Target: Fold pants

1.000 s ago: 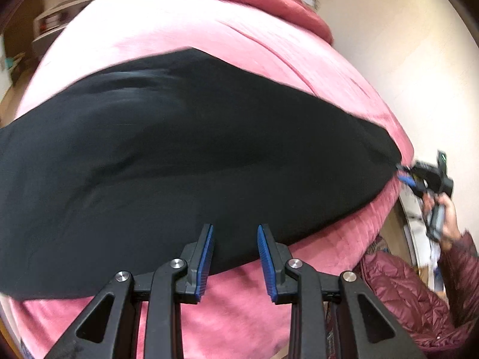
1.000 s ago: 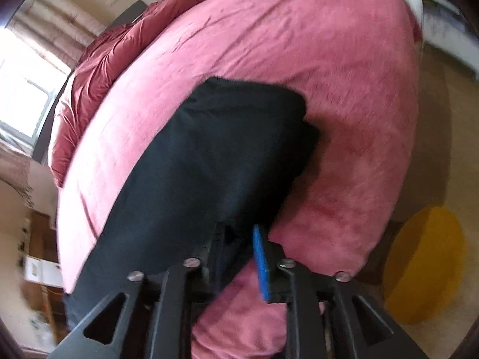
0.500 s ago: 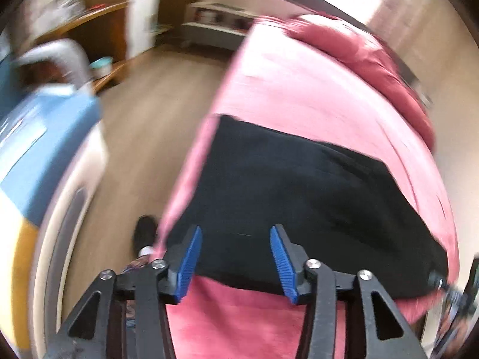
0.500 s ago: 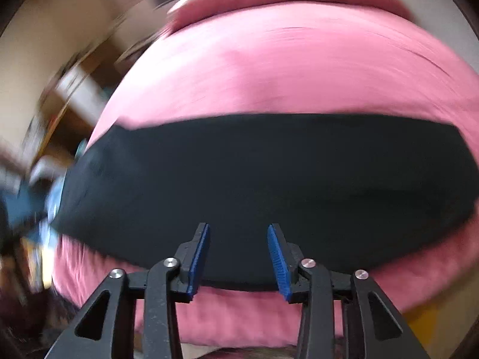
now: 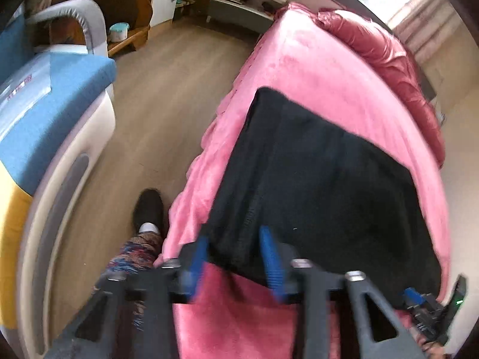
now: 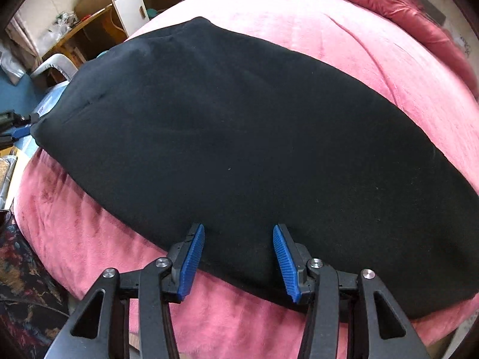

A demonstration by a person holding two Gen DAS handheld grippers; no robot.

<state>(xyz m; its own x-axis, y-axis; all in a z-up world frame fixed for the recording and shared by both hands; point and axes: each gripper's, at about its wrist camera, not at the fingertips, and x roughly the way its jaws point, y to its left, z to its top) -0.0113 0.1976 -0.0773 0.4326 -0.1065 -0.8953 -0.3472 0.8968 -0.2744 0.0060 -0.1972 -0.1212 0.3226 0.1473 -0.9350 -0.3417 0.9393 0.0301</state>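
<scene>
Black pants (image 5: 317,179) lie flat and folded lengthwise on a pink bed (image 5: 299,68). My left gripper (image 5: 233,257) is open at the pants' near left corner, its blue pads on either side of the hem edge. In the right wrist view the pants (image 6: 239,137) stretch across the bed, and my right gripper (image 6: 239,257) is open over their near edge, pads apart and holding nothing. The right gripper also shows at the bottom right of the left wrist view (image 5: 419,299). The left gripper shows at the far left of the right wrist view (image 6: 15,128).
A dark red duvet (image 5: 398,59) is bunched at the head of the bed. A blue and white armchair (image 5: 45,104) stands left of the bed across wooden floor (image 5: 155,95). My leg and black shoe (image 5: 148,209) are beside the bed. A desk and cabinet (image 6: 119,3) stand behind.
Both grippers swung round: the left moved from the pants' long edge to their left end corner, and the right let go of the right end and now sits open over the near long edge.
</scene>
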